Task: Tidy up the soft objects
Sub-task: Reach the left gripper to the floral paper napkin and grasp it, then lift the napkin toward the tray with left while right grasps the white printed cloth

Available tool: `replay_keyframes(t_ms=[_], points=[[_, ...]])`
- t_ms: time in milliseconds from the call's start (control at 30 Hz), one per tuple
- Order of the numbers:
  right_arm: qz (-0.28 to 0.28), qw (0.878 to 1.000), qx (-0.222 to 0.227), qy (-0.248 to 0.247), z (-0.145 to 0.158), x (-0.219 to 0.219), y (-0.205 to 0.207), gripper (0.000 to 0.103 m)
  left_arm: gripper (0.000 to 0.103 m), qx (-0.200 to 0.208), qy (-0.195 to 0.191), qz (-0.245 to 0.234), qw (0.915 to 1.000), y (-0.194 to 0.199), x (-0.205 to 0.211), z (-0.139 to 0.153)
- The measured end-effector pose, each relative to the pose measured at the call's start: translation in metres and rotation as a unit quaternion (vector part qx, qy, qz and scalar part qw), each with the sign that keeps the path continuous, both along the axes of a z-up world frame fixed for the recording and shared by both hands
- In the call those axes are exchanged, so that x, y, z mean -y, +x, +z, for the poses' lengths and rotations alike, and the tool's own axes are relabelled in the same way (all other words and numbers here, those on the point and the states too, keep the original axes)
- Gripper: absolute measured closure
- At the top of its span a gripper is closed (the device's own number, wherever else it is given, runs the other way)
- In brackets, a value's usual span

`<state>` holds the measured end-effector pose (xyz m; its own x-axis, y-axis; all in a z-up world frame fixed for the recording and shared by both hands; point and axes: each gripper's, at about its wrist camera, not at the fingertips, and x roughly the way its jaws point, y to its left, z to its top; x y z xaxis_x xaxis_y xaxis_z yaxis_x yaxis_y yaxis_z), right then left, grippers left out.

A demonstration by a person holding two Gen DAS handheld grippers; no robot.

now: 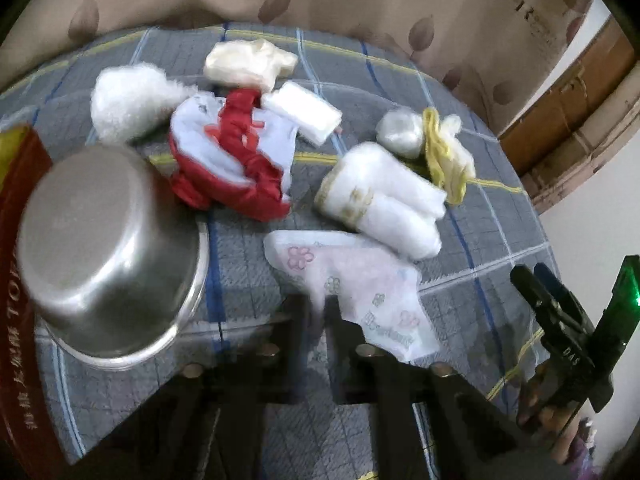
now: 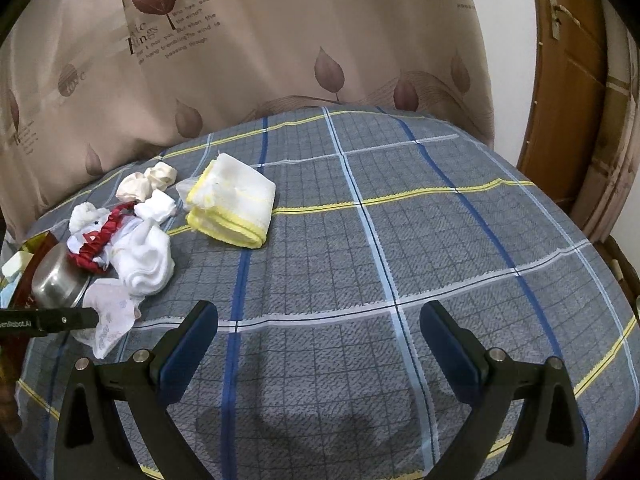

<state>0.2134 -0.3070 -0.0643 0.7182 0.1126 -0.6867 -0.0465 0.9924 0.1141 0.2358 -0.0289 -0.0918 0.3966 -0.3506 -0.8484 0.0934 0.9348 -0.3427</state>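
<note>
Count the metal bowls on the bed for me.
1. The metal bowl lies tipped over at the left edge of the bed, beside the red and white cloth. Others may be hidden outside the views.

I count one steel bowl (image 1: 112, 256) at my near left and one red box (image 1: 16, 240) behind it. Soft things number eight: three rolled white cloths, one cream bundle, one red-and-white garment (image 1: 232, 152), one flowered cloth (image 1: 360, 288), one yellow-edged cloth (image 1: 444, 152), one plastic-wrapped ball (image 1: 400, 132).
</note>
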Motion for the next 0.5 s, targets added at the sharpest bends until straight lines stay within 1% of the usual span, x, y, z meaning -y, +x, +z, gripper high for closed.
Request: replay_keyframes(t_ms=[67,233,400,500], points=[[0.0,1.0,-0.001,0.001,0.0,0.0,0.0,0.002,0.097,0.001,-0.021,0.016,0.9997,-0.003,-0.006,0.001],[-0.002,1.0,-0.002,0.001,-0.001,0.001,0.0,0.002,0.097,0.024,-0.024,0.025,0.9991,-0.023,-0.005,0.009],[-0.002,1.0,-0.002,0.0,-0.002,0.001,0.0,0.002,0.097,0.06,-0.038,0.055,0.9959,-0.05,-0.014,0.034],[-0.002,1.0,-0.002,0.0,-0.001,0.001,0.0,0.002,0.097,0.075,-0.043,0.064,0.9942,-0.061,-0.019,0.049]])
